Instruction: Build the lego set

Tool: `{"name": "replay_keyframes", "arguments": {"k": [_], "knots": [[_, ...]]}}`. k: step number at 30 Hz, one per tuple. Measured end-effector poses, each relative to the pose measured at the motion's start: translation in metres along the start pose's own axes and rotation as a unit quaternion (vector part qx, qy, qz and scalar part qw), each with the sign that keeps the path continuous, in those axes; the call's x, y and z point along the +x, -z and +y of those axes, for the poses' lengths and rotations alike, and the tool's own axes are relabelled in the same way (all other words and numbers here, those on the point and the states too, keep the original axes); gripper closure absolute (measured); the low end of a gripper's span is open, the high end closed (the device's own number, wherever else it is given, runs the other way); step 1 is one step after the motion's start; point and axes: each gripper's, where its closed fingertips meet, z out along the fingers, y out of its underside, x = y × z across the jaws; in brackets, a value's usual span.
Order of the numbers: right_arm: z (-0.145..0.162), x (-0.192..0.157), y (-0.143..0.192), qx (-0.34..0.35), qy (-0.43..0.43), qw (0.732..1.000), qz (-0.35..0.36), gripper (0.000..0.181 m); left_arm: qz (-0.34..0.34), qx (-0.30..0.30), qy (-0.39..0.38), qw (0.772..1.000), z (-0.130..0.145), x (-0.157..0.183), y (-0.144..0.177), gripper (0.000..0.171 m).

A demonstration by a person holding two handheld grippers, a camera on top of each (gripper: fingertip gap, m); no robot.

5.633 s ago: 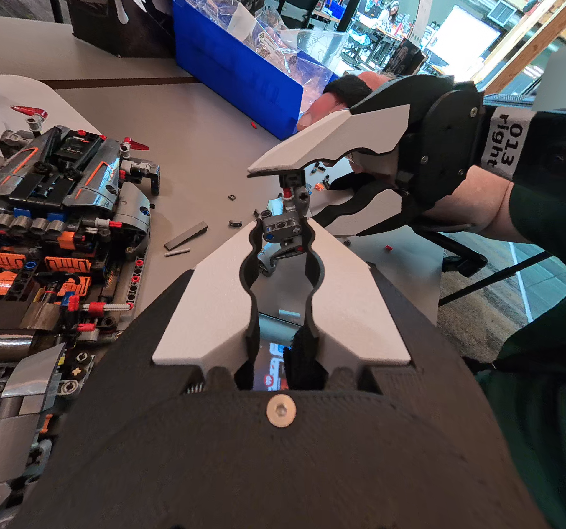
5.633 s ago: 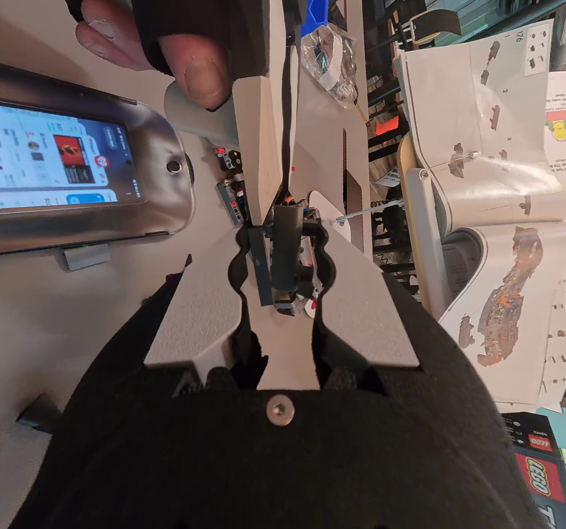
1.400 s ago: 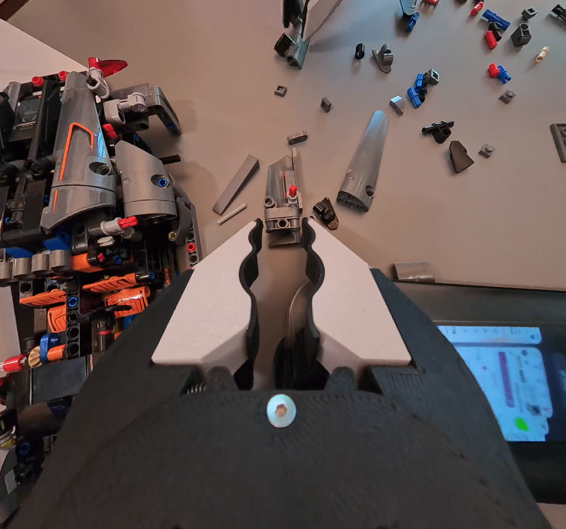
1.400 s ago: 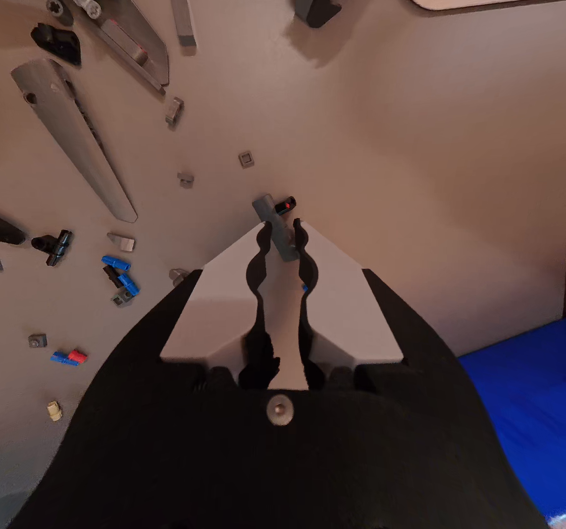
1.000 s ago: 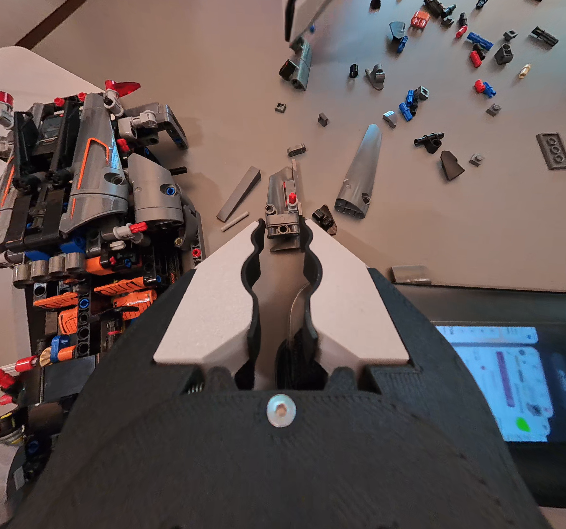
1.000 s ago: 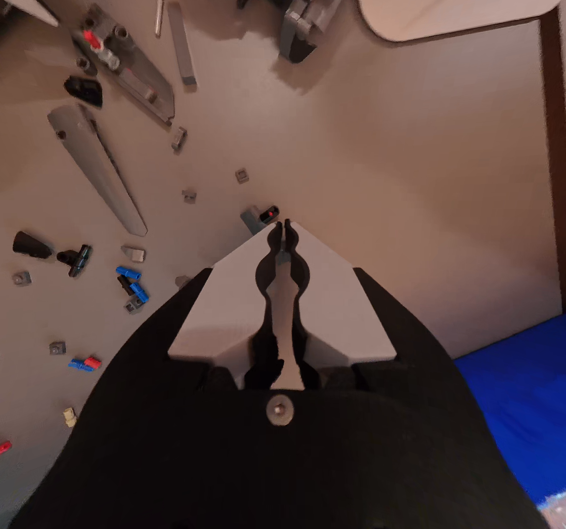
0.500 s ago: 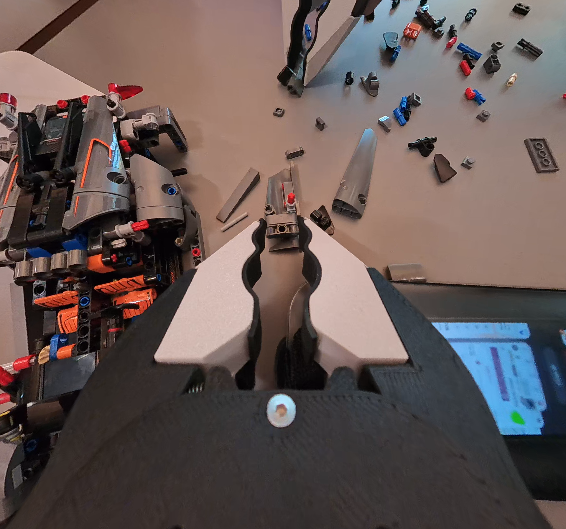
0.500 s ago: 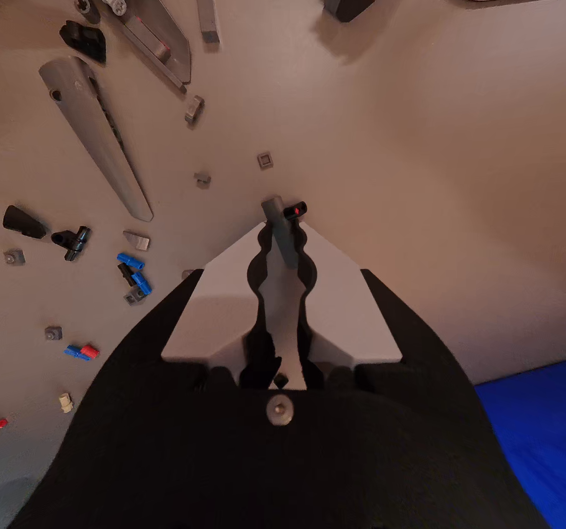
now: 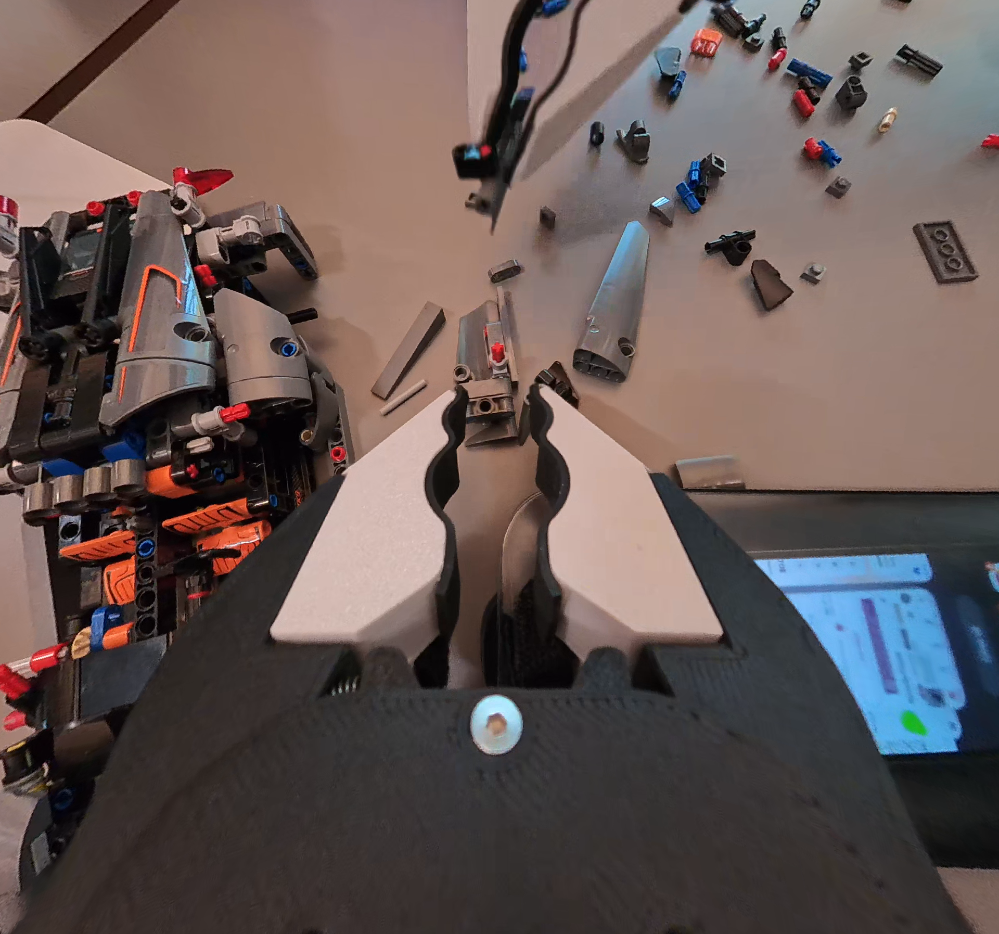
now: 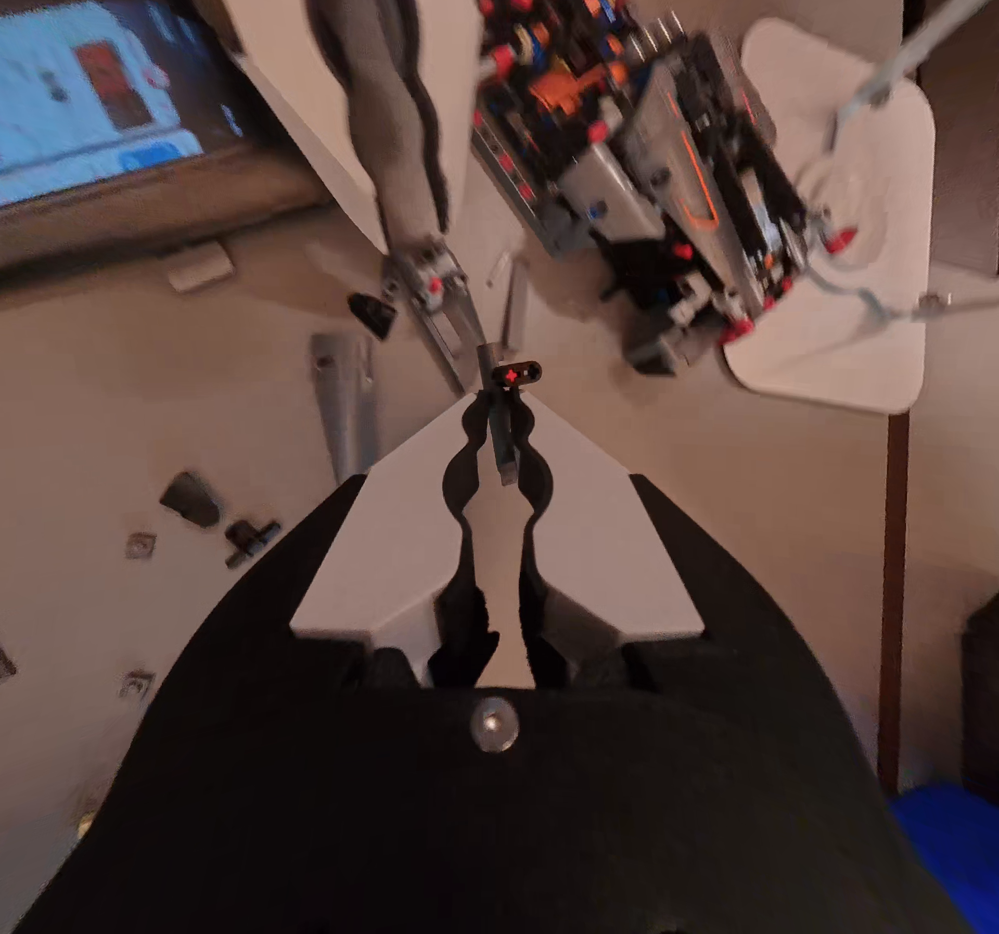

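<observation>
My left gripper [image 9: 496, 392] is shut on the end block of a grey sub-assembly [image 9: 484, 346] with a red pin, which rests on the tan table. My right gripper [image 10: 497, 394] is shut on a thin dark grey bar [image 10: 503, 437] that carries a small black connector [image 10: 516, 373] with a red axle at its tip. It holds the bar above the table, just short of the sub-assembly [image 10: 448, 308]. The right gripper also shows in the left wrist view [image 9: 486, 173], hovering beyond the sub-assembly. The left gripper shows in the right wrist view [image 10: 416, 254].
The part-built grey, black and orange car [image 9: 162, 367] lies to the left, partly on a white board [image 10: 843, 340]. A long grey panel [image 9: 616, 302], a grey wedge [image 9: 411, 346] and several small loose pieces [image 9: 757, 124] lie scattered. A lit tablet [image 9: 865, 638] lies at the right. The grippers' ends are close to 7 cm from one another.
My right gripper closed on the grey bar with the black connector, lifted it off the table and swung it toward the sub-assembly. My left gripper stayed put.
</observation>
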Motion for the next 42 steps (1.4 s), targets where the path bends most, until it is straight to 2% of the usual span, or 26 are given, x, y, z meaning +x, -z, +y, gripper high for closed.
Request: {"name": "replay_keyframes", "arguments": {"k": [5,11,19,42], "knots": [[-0.030,-0.022,-0.014,0.018,0.063,0.998,-0.026,0.176,-0.005,0.005,-0.010,1.000,-0.002,0.000,-0.001,0.151],[-0.023,-0.029,-0.025,-0.016,0.097,0.995,-0.030,0.176,-0.015,0.016,-0.029,0.999,-0.008,0.002,-0.001,0.156],[-0.023,-0.034,-0.032,-0.014,0.101,0.994,-0.044,0.176,-0.013,0.033,-0.032,0.999,-0.016,0.002,0.001,0.159],[-0.020,-0.031,-0.039,-0.009,0.084,0.995,-0.049,0.176,-0.009,-0.018,-0.034,0.999,-0.005,0.007,-0.014,0.166]]}}
